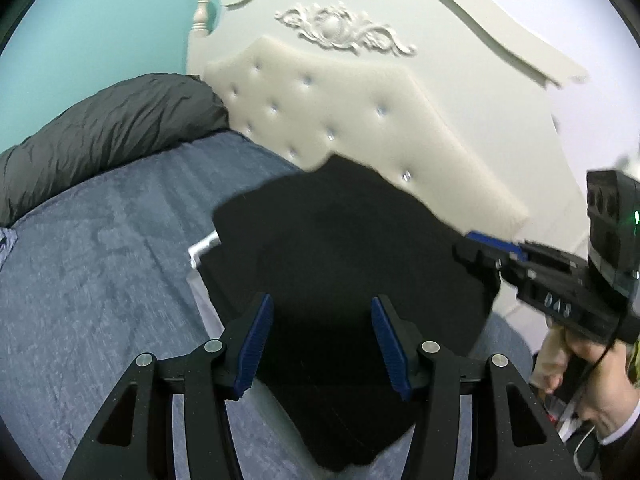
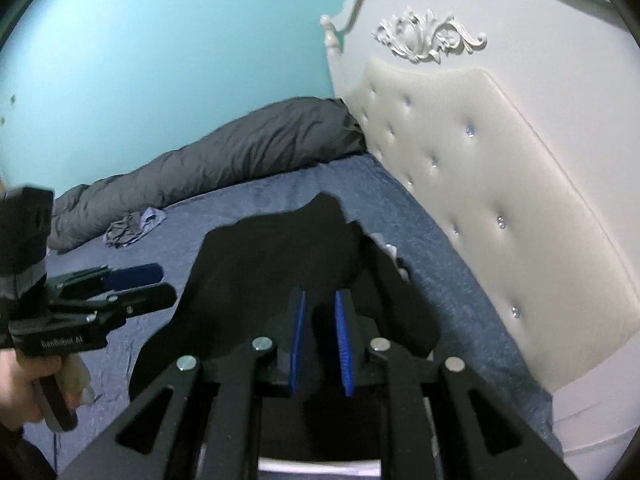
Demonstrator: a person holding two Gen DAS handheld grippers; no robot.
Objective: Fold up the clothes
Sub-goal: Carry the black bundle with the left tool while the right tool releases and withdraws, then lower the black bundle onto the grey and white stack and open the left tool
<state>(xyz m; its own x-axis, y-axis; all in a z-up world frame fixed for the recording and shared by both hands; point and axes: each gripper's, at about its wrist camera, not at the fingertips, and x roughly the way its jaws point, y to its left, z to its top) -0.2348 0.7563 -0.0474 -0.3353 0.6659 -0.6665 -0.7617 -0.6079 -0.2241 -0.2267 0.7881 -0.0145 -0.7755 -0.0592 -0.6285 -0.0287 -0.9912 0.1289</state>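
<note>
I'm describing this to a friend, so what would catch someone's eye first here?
First, the black garment lifted over the blue bedspread, its edge pinched by the right gripper while the left gripper stands open in front of it. Behind it stands the cream tufted headboard with a carved ornament above, and a grey duvet bunched against the turquoise wall.
</note>
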